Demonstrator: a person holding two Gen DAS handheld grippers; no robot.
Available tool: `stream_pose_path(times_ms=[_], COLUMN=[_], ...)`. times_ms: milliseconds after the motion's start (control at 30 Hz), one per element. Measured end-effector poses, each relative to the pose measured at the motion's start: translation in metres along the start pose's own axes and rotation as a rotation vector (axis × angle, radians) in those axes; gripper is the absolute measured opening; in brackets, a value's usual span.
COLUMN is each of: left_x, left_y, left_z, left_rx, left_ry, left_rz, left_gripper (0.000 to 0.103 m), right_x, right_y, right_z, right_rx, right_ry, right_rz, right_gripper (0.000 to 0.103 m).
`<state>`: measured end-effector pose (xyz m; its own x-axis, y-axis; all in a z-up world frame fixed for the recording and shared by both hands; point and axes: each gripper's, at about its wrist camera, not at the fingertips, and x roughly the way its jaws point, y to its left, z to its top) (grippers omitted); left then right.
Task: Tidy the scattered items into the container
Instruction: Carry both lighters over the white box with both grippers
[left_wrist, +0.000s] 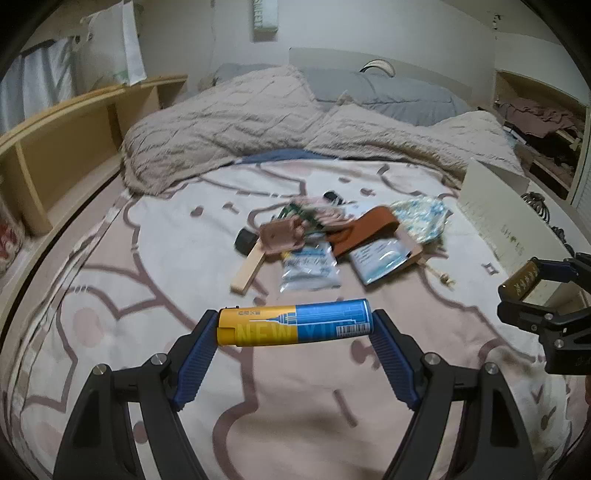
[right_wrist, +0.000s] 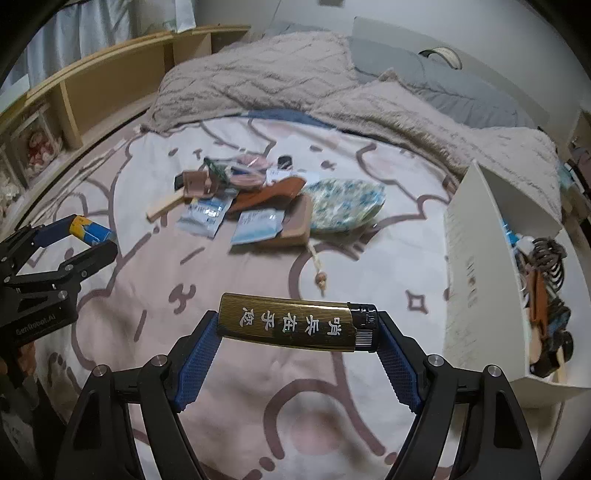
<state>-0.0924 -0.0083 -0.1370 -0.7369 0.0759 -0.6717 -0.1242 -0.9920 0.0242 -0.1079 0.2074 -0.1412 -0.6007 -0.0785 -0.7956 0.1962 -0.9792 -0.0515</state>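
My left gripper (left_wrist: 295, 326) is shut endwise on a yellow and blue lighter (left_wrist: 295, 322), held above the bed. In the right wrist view that gripper (right_wrist: 92, 236) shows at the left edge with the lighter (right_wrist: 90, 230). My right gripper (right_wrist: 297, 326) is shut endwise on a gold lighter (right_wrist: 288, 325) with white characters and a black cap. From the left wrist view this gripper (left_wrist: 524, 284) and its gold lighter (left_wrist: 522, 278) appear at the right edge. A white box (right_wrist: 476, 258) stands at the right with several items inside. A pile of scattered items (right_wrist: 266, 206) lies mid-bed.
The pile holds plastic packets (left_wrist: 308, 267), a wooden stick (left_wrist: 247, 271), a brown strap (left_wrist: 369, 227), a floral pouch (right_wrist: 343, 208) and a beaded cord (right_wrist: 320, 277). A rumpled beige blanket (left_wrist: 229, 122) and grey pillows (left_wrist: 373, 92) lie behind. A wooden shelf (left_wrist: 74, 136) runs along the left.
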Motion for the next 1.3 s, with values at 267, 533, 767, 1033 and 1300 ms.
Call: stream_pose_path(times_ms=[267,533,767,1033,1300], left_x=[-0.009,-0.022,-0.035,-0.048,-0.060], left_y=[-0.018,-0.046,-0.074,-0.110,-0.143], left_z=[0.028,0.061,0.086,0.115,0.141], left_rx=[0.020,0.036,0.061,0.094,0.131], left_ry=[-0.048,-0.111,-0.158,-0.201,-0.225], left_rz=[-0.032,-0.087,-0.140,-0.204,-0.265], left_gripper=[0.081,0.081,0.081,0.081,0.081], right_x=[-0.021,-0.042,-0.063,-0.085,-0.104], right_y=[-0.019,-0.044,-0.075,-0.119,-0.159], right_z=[0.017,0.030,0.040,0.055,0.074], right_rx=[0.036,0.090,0.155,0.239,0.272], right_ry=[-0.080,-0.139,-0.191,-0.229,-0.217], right_rz=[-0.044,-0.087,-0.121,-0.201,-0.294], right_gripper=[0.082,0.082,0.082,0.082,0.082])
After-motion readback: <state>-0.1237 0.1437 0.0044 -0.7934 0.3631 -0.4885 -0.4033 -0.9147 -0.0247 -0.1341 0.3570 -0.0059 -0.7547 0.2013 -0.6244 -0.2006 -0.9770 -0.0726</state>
